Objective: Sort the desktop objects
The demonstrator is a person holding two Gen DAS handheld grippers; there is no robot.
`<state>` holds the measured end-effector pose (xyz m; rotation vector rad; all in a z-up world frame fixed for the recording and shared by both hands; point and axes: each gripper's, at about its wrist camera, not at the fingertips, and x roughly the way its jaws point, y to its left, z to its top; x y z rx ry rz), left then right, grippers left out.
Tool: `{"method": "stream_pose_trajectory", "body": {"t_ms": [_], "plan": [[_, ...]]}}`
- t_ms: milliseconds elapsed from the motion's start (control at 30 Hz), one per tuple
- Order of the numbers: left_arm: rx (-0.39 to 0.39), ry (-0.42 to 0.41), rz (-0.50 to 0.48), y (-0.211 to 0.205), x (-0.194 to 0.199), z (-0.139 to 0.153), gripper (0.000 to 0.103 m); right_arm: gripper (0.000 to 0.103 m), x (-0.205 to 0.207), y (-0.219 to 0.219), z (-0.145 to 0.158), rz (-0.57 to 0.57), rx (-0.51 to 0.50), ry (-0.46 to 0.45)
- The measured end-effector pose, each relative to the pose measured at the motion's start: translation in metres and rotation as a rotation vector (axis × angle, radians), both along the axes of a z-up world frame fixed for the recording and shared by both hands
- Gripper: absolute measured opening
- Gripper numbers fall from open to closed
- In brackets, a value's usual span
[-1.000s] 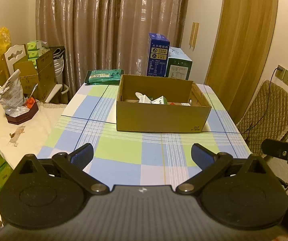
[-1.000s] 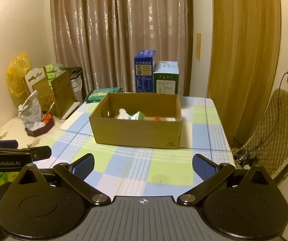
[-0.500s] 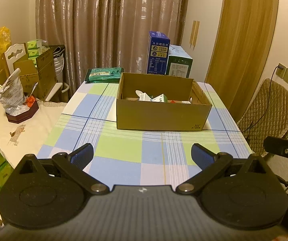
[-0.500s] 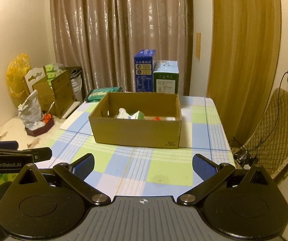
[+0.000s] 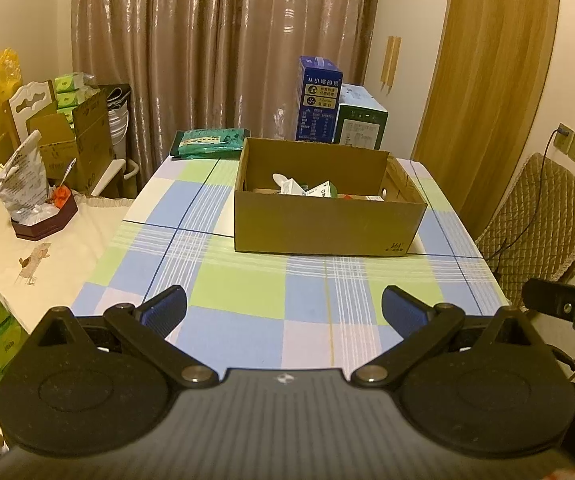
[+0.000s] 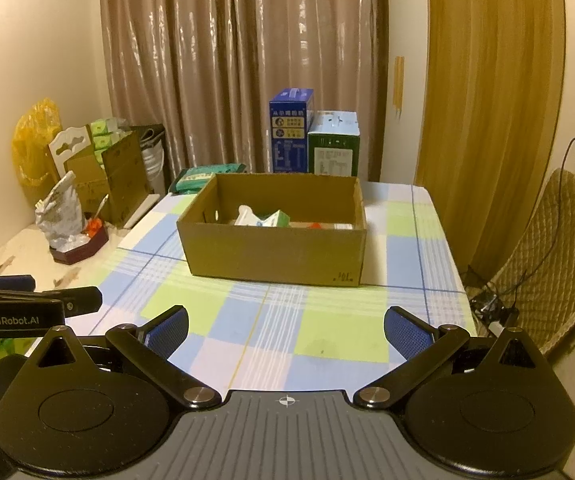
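Note:
An open cardboard box stands on the checked tablecloth past the table's middle; it also shows in the right wrist view. Inside lie small cartons and packets, white and green. My left gripper is open and empty, held above the table's near edge. My right gripper is open and empty, also at the near edge, to the right of the left one. The box is well ahead of both.
A blue carton and a green-white box stand behind the cardboard box. A green packet lies at the table's far left. A side table at left holds a bag and a dark tray. A padded chair stands at right.
The left wrist view has shifted slightly, with the box a little lower in frame. Both grippers stay open and empty.

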<state>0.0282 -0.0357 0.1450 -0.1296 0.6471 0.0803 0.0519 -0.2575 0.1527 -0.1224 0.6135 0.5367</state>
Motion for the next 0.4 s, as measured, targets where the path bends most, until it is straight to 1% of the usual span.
{"method": "stream_pose_trajectory", "body": {"t_ms": [267, 400], "plan": [[-0.004, -0.001, -0.006, -0.0006, 0.0004, -0.0016, 0.102, 0.101, 0.0, -0.001, -0.0029, 0.0, -0.002, 0.007], [0.009, -0.012, -0.009, -0.0022, -0.0005, -0.003, 0.102, 0.101, -0.0003, -0.0017, -0.0054, -0.004, -0.005, 0.01]]}}
